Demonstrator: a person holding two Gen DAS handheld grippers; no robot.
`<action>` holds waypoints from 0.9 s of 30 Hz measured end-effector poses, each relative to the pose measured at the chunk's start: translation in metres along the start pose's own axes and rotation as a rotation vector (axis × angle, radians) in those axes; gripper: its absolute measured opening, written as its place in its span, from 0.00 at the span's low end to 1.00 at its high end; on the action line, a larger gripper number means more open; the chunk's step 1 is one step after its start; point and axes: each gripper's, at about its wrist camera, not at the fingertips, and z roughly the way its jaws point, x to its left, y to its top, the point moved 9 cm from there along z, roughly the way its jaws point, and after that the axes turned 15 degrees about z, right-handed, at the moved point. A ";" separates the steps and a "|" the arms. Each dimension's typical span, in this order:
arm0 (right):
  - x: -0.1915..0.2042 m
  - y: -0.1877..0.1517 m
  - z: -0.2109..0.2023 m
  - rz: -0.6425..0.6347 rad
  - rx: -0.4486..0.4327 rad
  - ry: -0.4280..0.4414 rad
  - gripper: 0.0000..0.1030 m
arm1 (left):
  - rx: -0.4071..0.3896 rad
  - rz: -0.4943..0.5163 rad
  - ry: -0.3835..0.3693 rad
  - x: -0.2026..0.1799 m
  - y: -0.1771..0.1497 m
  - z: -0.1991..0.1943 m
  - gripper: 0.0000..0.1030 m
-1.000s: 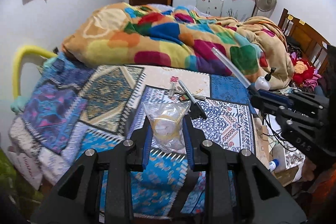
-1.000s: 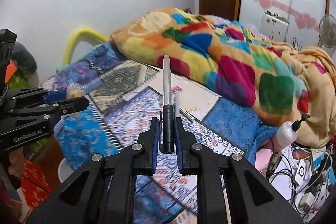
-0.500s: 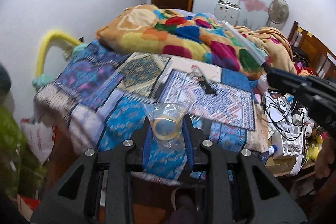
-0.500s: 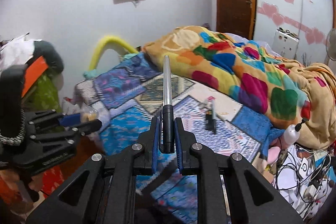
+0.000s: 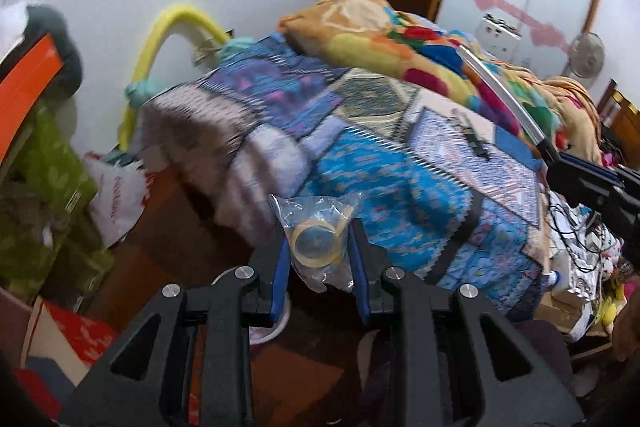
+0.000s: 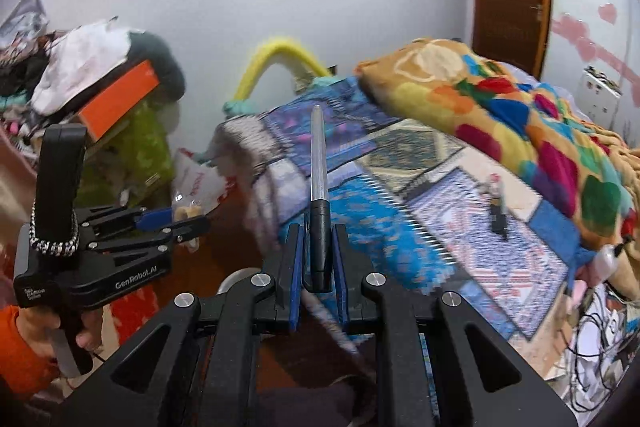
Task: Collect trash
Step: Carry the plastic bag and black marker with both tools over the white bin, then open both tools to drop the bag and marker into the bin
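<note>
My left gripper [image 5: 318,239] is shut on a clear plastic bag [image 5: 320,231] with a yellowish tape ring inside, held off the bed's near corner, above the floor. It also shows in the right wrist view [image 6: 188,217] at the left. My right gripper [image 6: 316,243] is shut on a pen [image 6: 319,183] with a clear barrel and black end that points forward; the pen shows in the left wrist view [image 5: 500,91] too. More pens [image 6: 498,207] lie on the patterned bedspread [image 6: 380,211].
A colourful blanket [image 6: 520,107] is heaped on the bed. A white plastic bag [image 5: 116,195] and green cloth pile [image 5: 44,187] stand by the wall at left. A white round rim [image 6: 240,277] shows on the floor below. Cables and clutter [image 5: 584,239] lie at right.
Both grippers have pulled back and swung left, away from the bed toward the floor at its near corner. Both still hold their objects.
</note>
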 end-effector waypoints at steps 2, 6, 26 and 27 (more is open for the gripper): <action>0.014 -0.007 0.011 -0.010 0.024 0.017 0.13 | 0.017 -0.016 0.017 0.017 -0.013 0.001 0.27; 0.038 -0.022 0.036 -0.024 0.081 0.046 0.13 | 0.024 -0.057 0.031 0.043 -0.031 0.002 0.27; 0.077 -0.134 0.202 -0.059 0.498 0.054 0.13 | 0.290 -0.269 -0.024 0.116 -0.160 0.116 0.27; 0.077 -0.137 0.208 -0.060 0.514 0.055 0.13 | 0.305 -0.282 -0.032 0.116 -0.167 0.123 0.27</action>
